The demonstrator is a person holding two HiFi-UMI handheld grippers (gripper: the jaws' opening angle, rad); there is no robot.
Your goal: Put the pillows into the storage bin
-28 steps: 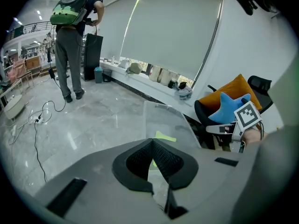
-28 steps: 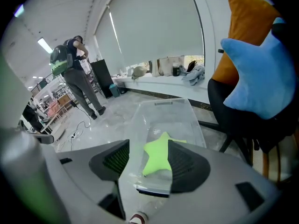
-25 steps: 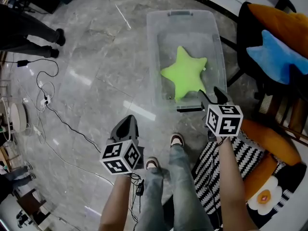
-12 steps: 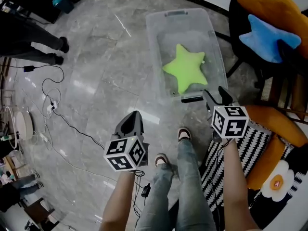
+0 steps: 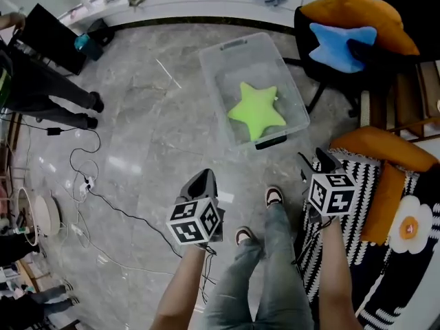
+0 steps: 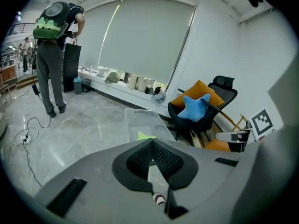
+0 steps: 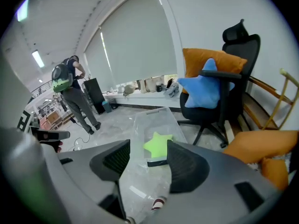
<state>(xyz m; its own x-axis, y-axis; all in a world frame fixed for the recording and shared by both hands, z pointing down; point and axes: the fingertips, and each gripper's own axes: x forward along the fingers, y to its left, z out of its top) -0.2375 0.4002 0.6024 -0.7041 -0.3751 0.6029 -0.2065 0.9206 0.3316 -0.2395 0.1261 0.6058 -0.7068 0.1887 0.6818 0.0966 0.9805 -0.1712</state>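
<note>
**Operator:** Pillows, where?

**Observer:** One's in. The lime-green star-shaped pillow (image 5: 256, 111) lies flat on the bottom of the clear plastic storage bin (image 5: 216, 88), upper centre of the head view. The bin stands lidless on the grey marble floor (image 5: 151, 115), well ahead of your shoes. The blue star-shaped pillow (image 5: 338, 41) is at upper right, lying on the black office chair (image 5: 344, 81) and leaning against a large orange cushion (image 5: 375, 16) behind it. The chair stands just beside the bin's right wall.

**Operator:** Left gripper?

**Observer:** Your left gripper (image 5: 201, 179) is low centre of the head view, over bare floor and short of the bin. In its own view the fingers (image 6: 140, 160) are pressed together at the tips, pad against pad. Only a thin wedge of floor shows lower down. Past the tips you can see the bin's near end and a sliver of green.

**Operator:** Right one?

**Observer:** Your right gripper (image 5: 314, 160) is at right of centre, below the bin's near right corner and at the edge of the black-and-white striped rug (image 5: 361, 184). Its fingers (image 7: 187, 164) stand wide apart. In the gap you see only the far-off bin and the green star, well clear of both pads.

**Operator:** Anything else around?

**Observer:** A second orange cushion (image 5: 375, 146) lies on the rug, just right of that gripper. A person in dark trousers (image 5: 48, 95) stands at upper left, well apart from you, and a black cable (image 5: 103, 198) trails over the floor below them.
</note>
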